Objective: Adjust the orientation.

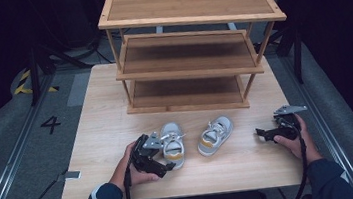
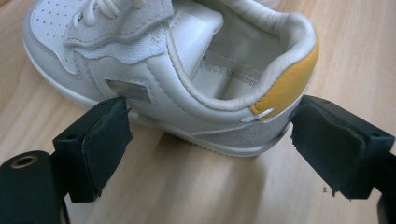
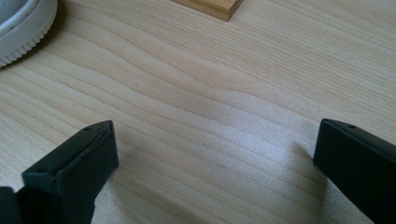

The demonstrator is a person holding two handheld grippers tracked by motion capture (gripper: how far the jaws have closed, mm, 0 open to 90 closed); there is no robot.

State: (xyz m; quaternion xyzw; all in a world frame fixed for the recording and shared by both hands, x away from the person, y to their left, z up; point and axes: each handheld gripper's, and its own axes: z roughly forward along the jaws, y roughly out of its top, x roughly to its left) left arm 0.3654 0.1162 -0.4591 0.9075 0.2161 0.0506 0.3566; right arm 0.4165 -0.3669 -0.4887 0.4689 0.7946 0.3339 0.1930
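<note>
Two small white and grey shoes with yellow heels lie side by side on the table. The left shoe (image 1: 173, 145) has its heel (image 2: 285, 84) between the jaws of my left gripper (image 1: 165, 160) (image 2: 210, 126), which is open. One pad (image 2: 100, 135) is beside the shoe's side and the other pad (image 2: 327, 149) is at the heel's back. The right shoe (image 1: 215, 135) lies apart, and its sole edge (image 3: 18, 28) shows in the right gripper view. My right gripper (image 1: 264, 134) (image 3: 215, 140) is open over bare wood, right of that shoe.
A three-tier bamboo shoe rack (image 1: 191, 70) stands at the back of the wooden table (image 1: 103, 133), all its shelves bare. One rack foot (image 3: 210, 7) lies ahead of the right gripper. The table's front edge is close to both hands.
</note>
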